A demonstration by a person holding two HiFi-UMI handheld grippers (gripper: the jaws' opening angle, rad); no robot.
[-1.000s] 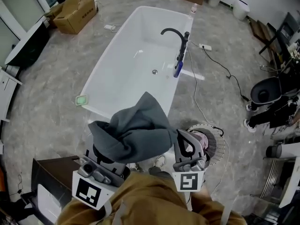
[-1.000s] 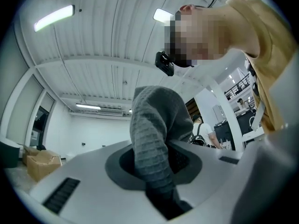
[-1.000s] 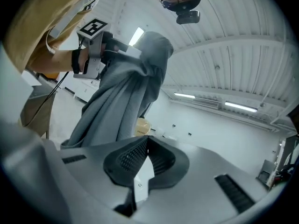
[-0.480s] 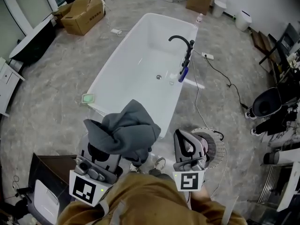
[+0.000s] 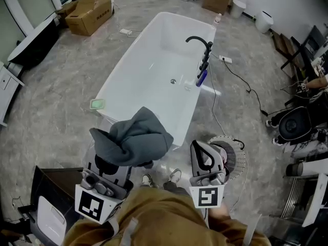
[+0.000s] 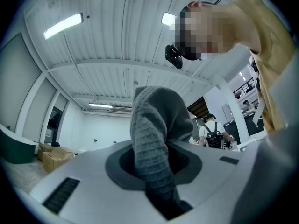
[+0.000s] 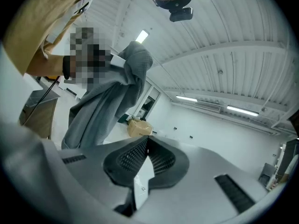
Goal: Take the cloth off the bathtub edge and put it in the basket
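A grey cloth (image 5: 132, 140) is bunched over my left gripper (image 5: 114, 167), which points up near my chest; its jaws are shut on a fold of the cloth (image 6: 154, 139). The cloth drapes down around the left gripper (image 6: 158, 174) and hides its tips in the head view. My right gripper (image 5: 206, 162) is held beside it, also pointing up, its ribbed pads (image 7: 161, 158) pressed together with nothing between them. In the right gripper view the cloth (image 7: 110, 94) hangs at the left. A white wire basket (image 5: 234, 158) stands on the floor just beyond the right gripper.
The white bathtub (image 5: 111, 83) stretches away ahead, with a black faucet (image 5: 201, 45) on its right rim. A small green thing (image 5: 97, 104) lies by the tub's left corner. A cable (image 5: 241, 78) runs over the floor at the right. Cardboard box (image 5: 89, 8) at far left; dark cabinet (image 5: 51, 186) near left.
The cloth has come back from over the tub's near end toward me and is more bunched on the left gripper. The right gripper has stayed where it was, shut.
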